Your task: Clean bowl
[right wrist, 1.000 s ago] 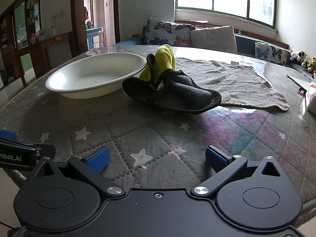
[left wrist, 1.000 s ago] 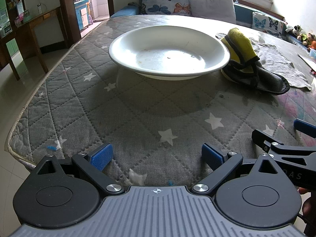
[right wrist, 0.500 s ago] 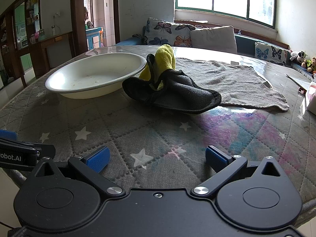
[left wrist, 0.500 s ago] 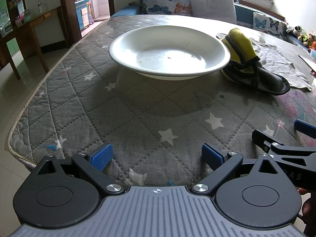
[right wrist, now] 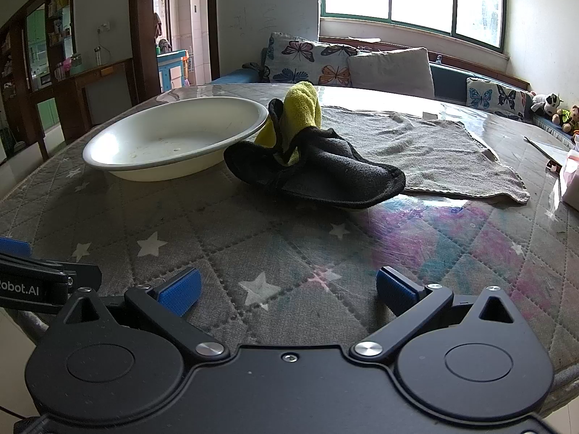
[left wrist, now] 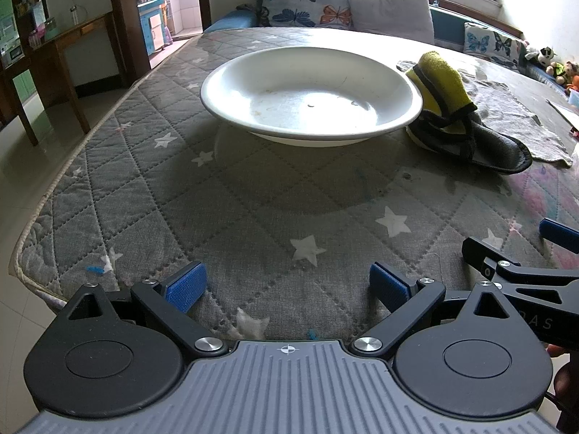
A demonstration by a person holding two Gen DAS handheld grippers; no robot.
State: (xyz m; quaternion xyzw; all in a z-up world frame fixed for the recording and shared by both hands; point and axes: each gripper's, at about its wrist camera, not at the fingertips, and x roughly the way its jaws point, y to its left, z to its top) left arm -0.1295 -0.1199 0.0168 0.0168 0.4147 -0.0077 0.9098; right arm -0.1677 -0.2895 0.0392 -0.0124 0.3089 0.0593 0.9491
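Observation:
A wide white bowl (left wrist: 311,94) (right wrist: 173,133) with small brownish specks inside stands on the quilted grey table cover. A crumpled yellow-and-black cloth (left wrist: 456,108) (right wrist: 311,159) lies against its right rim. My left gripper (left wrist: 287,285) hovers open over the table's near edge, well short of the bowl, with nothing between its blue pads. My right gripper (right wrist: 286,289) is also open and holds nothing, near the front edge, facing the cloth. Part of the right gripper (left wrist: 524,271) shows at the right in the left wrist view.
A flat grey towel (right wrist: 427,148) is spread behind the cloth. The table cover's left edge (left wrist: 72,159) drops to a tiled floor. A wooden desk (left wrist: 61,47) stands at left, a cushioned bench (right wrist: 362,65) at the back, a pale box (right wrist: 571,184) at far right.

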